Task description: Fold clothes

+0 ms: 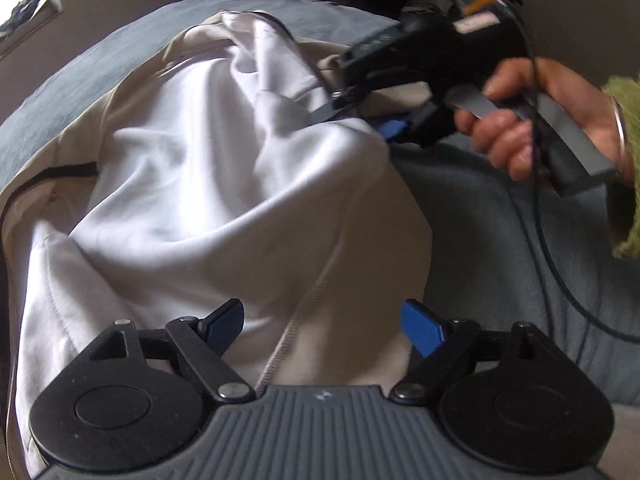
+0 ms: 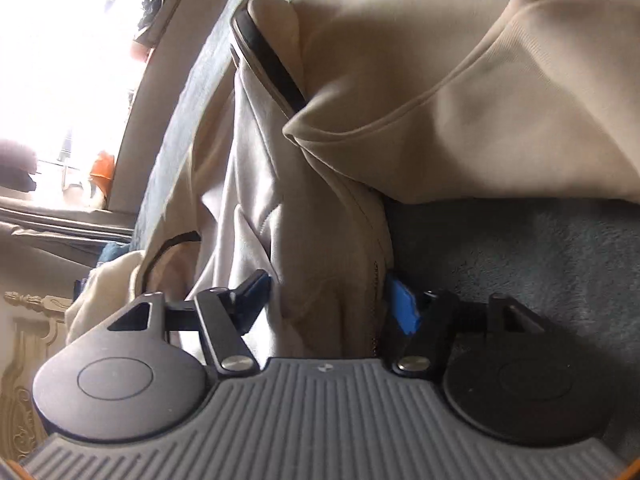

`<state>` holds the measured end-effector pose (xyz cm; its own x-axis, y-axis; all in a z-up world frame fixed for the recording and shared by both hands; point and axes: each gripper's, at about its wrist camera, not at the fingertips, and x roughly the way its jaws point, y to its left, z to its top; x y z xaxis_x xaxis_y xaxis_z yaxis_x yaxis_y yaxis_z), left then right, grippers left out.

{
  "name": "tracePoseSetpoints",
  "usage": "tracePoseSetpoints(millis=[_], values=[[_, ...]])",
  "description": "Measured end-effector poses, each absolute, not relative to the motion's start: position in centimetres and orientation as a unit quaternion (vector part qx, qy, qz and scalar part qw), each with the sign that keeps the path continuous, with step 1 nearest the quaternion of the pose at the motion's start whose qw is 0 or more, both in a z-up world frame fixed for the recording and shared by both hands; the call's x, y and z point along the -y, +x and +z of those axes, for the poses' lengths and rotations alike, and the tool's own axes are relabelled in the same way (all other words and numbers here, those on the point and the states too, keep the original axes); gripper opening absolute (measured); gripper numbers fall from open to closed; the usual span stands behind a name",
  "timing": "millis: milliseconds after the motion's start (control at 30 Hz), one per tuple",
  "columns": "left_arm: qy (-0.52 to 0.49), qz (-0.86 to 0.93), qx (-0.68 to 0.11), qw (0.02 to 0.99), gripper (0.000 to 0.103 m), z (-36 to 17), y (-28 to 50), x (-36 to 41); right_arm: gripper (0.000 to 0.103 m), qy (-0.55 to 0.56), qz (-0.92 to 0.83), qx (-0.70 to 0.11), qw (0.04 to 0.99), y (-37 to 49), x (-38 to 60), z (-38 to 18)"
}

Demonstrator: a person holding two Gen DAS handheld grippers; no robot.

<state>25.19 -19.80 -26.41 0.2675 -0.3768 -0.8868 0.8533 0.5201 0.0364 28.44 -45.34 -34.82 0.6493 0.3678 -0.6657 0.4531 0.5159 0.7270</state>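
A beige hoodie (image 1: 200, 184) with a pale inner side and black trim lies bunched on a grey-blue blanket (image 1: 500, 248). My left gripper (image 1: 324, 326) stands open low over the near part of the garment, its blue pads (image 1: 224, 324) wide apart on either side of a seam. A hand (image 1: 520, 128) holds my right gripper (image 1: 356, 118), which pinches the hoodie's far right edge and lifts it. In the right wrist view the right gripper (image 2: 328, 300) is shut on a thick fold of the hoodie (image 2: 400, 80), with fabric filling the gap between the pads.
The blanket (image 2: 540, 248) covers a bed-like surface around the garment. A black cable (image 1: 560, 280) hangs from the right gripper over the blanket. A bright window (image 2: 60, 80) and a carved furniture piece (image 2: 28, 340) are off to the left. A green sleeve (image 1: 624, 160) shows at the right edge.
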Motion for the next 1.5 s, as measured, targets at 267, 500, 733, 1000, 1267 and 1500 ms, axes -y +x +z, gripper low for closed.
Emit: tracePoseSetpoints(millis=[267, 500, 733, 1000, 1267, 1500], values=[[0.349, -0.365, -0.429, 0.749, 0.084, -29.3, 23.2, 20.7, 0.0, 0.515, -0.043, -0.356, 0.779, 26.1, 46.5, -31.5], [0.347, -0.33, -0.439, 0.76, 0.085, -29.9, 24.0, 18.9, 0.003, 0.509, -0.078, -0.332, 0.79, 24.2, 49.4, -28.6], [0.336, -0.291, -0.452, 0.774, 0.085, -29.5, 25.6, 17.1, 0.035, 0.521, -0.078, -0.396, 0.752, 25.6, 46.2, -35.1], [0.319, -0.297, -0.456, 0.776, 0.085, -29.5, 26.6, 15.2, 0.008, 0.459, -0.092, -0.396, 0.79, 26.6, 43.7, -33.6], [0.309, -0.312, -0.457, 0.774, 0.084, -29.2, 25.8, 14.7, 0.008, 0.237, -0.153, -0.38, 0.881, 26.4, 48.8, -24.1], [0.265, -0.326, -0.466, 0.779, 0.084, -28.2, 25.7, 15.9, 0.008, 0.051, -0.21, -0.399, 0.891, 30.4, 55.3, -19.5]])
